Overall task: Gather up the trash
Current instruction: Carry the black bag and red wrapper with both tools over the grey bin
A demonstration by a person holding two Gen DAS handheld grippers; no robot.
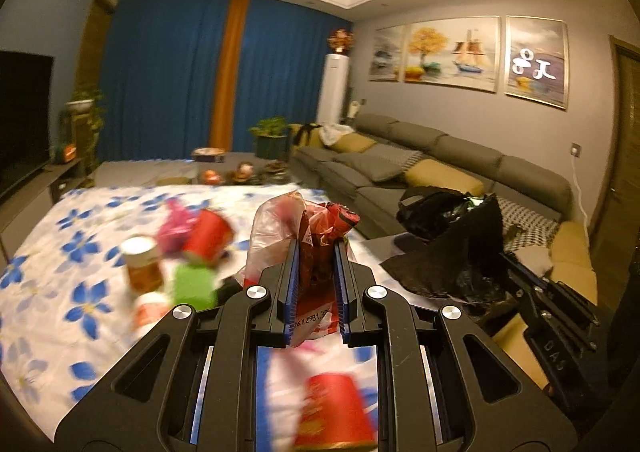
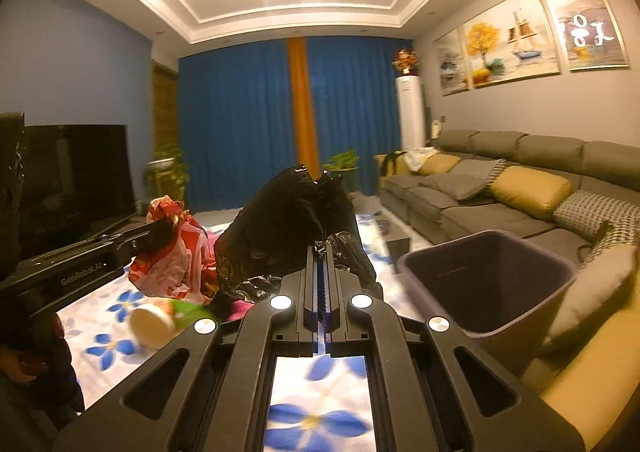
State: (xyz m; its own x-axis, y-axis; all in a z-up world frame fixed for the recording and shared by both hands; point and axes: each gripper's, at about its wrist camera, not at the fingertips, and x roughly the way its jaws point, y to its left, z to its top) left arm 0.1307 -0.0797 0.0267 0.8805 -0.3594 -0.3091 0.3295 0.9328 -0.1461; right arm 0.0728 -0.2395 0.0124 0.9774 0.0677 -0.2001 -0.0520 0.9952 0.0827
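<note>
Though blurred, red wrapper (image 1: 316,248) between left fingers (image 1: 289,284).

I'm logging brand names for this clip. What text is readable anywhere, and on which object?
"GenRobot.AI": side of the left tongs.
"26.1.2981,39", partly cut off: crumpled red-and-white plastic bag clamped in those tongs.
Large white characters on the right-hand framed wall picture: mirrored, unreadable.
Red paper cups: blurred.

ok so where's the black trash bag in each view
Left wrist view: the black trash bag is at right of centre, hanging from the right gripper in front of the sofa.
Right wrist view: the bag fills the centre, pinched in the right gripper, left of the bin.
Shared landmark: the orange curtain stripe between blue curtains.
</note>
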